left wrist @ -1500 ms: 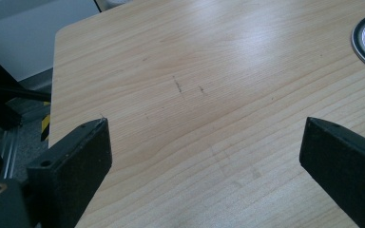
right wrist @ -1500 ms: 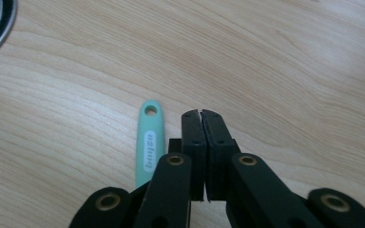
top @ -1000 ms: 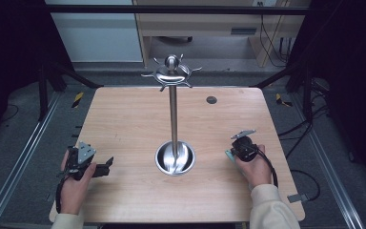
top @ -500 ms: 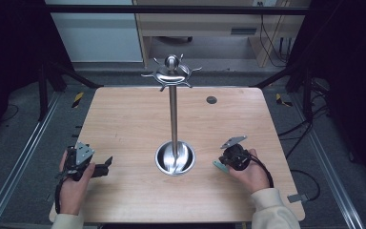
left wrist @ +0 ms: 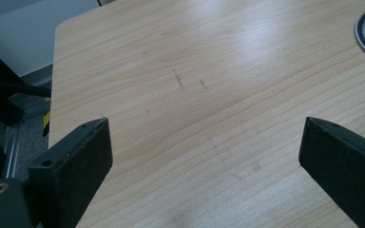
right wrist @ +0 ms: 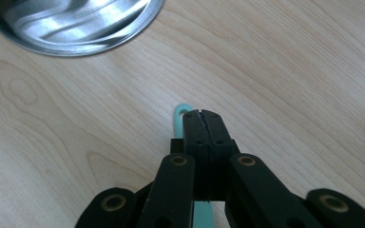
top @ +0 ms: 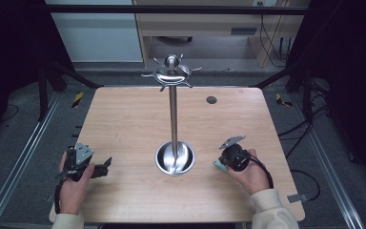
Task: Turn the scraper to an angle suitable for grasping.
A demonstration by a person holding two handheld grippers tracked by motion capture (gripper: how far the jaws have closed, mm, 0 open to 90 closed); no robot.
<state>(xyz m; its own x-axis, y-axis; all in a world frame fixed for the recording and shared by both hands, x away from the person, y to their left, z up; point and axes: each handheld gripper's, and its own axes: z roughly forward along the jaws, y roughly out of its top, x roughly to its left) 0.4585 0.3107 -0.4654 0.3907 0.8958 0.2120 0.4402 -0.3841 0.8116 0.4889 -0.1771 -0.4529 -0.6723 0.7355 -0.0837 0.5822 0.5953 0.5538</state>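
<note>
Right hand-held gripper clamps a teal strip at the stand's 3 o'clock: looks light, thin, bendy; grip mid-length, not its eyelet.

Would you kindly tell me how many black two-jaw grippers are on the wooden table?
2: the left gripper at the table's near-left edge, the right gripper beside the steel stand's round base.

A flat, pale teal plastic piece with a rounded end pierced by a small hole is sitting clamped between the closed black jaws of the right gripper. Its holed tip is poking out just past the jaw tips, pointing toward the steel stand's round base, above the wooden table.
</note>
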